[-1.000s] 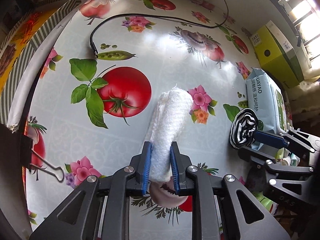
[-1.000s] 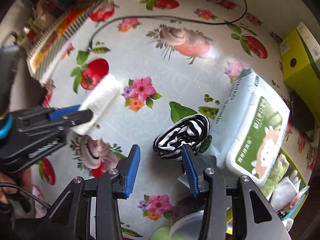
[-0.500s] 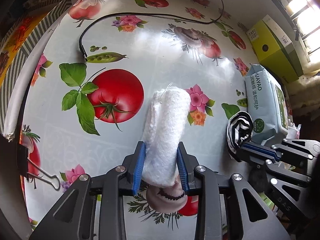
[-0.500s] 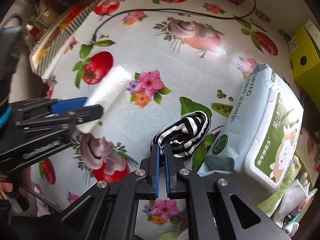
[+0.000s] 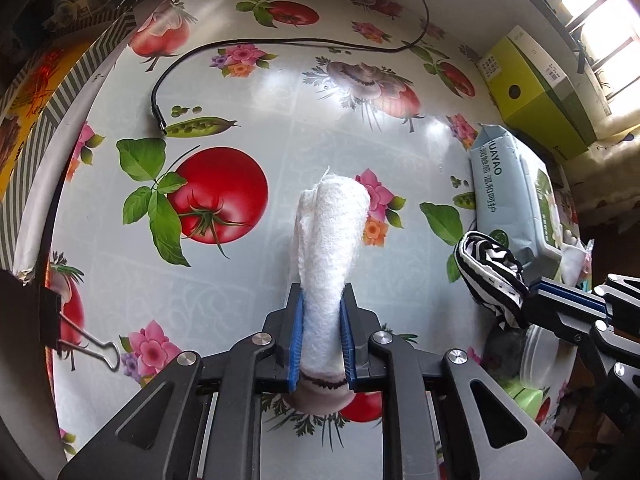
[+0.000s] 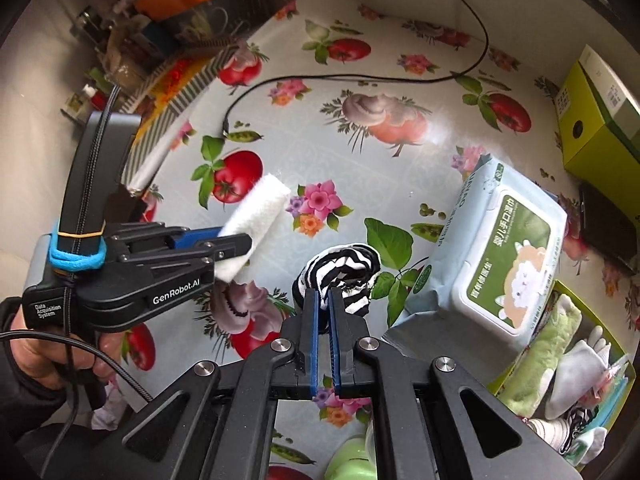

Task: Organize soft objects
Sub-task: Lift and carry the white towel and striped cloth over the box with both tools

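My left gripper (image 5: 321,312) is shut on a rolled white towel (image 5: 330,240) and holds it above the flowered tablecloth; the towel (image 6: 256,216) also shows in the right wrist view, held by the left gripper (image 6: 232,246). My right gripper (image 6: 325,300) is shut on a black-and-white striped sock bundle (image 6: 340,268), lifted off the cloth; the bundle (image 5: 490,272) also shows at the right of the left wrist view. A green tray (image 6: 508,376) at the lower right holds a green cloth (image 6: 548,344) and white socks (image 6: 576,368).
A pack of wet wipes (image 6: 504,248) lies right of the sock bundle. A yellow-green box (image 6: 596,120) stands at the far right. A black cable (image 5: 256,46) crosses the far cloth. A binder clip (image 5: 80,344) grips the table's left edge. Clutter stands at the far left (image 6: 160,32).
My right gripper closed on the striped sock bundle and lifted it. My left gripper kept hold of the white towel and raised it a little.
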`<state>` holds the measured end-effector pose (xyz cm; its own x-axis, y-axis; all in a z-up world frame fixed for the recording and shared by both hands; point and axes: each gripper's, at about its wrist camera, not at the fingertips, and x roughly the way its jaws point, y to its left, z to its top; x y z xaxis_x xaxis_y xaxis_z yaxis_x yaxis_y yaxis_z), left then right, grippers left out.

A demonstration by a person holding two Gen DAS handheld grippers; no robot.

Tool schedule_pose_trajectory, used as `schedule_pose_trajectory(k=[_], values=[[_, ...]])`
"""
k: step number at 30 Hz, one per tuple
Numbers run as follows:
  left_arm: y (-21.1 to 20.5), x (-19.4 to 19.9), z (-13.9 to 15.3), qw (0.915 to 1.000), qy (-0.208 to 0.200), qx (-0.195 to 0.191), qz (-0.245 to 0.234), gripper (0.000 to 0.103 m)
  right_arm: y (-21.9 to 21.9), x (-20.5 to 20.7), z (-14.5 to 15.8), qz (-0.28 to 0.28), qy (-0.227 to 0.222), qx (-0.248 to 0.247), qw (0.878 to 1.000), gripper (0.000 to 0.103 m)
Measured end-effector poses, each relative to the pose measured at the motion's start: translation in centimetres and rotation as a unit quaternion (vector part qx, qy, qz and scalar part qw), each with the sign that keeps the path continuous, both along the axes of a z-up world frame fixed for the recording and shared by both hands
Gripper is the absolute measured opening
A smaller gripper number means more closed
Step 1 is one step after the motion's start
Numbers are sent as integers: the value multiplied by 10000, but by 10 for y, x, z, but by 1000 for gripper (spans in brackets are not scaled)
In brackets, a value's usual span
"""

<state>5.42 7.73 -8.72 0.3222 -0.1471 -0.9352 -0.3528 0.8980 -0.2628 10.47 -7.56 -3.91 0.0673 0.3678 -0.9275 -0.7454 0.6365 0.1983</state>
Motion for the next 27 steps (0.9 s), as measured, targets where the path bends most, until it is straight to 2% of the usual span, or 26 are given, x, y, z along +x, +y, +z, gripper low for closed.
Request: schedule_pose_trajectory(k=[15, 27], values=[[-43, 1, 64, 9974, -546, -155, -451, 17, -51, -10, 52, -480, -373, 471, 9970, 5], [-96, 18, 93, 9910, -759, -88, -1095, 17, -118, -6, 67, -1247, -551, 644, 9886, 5]])
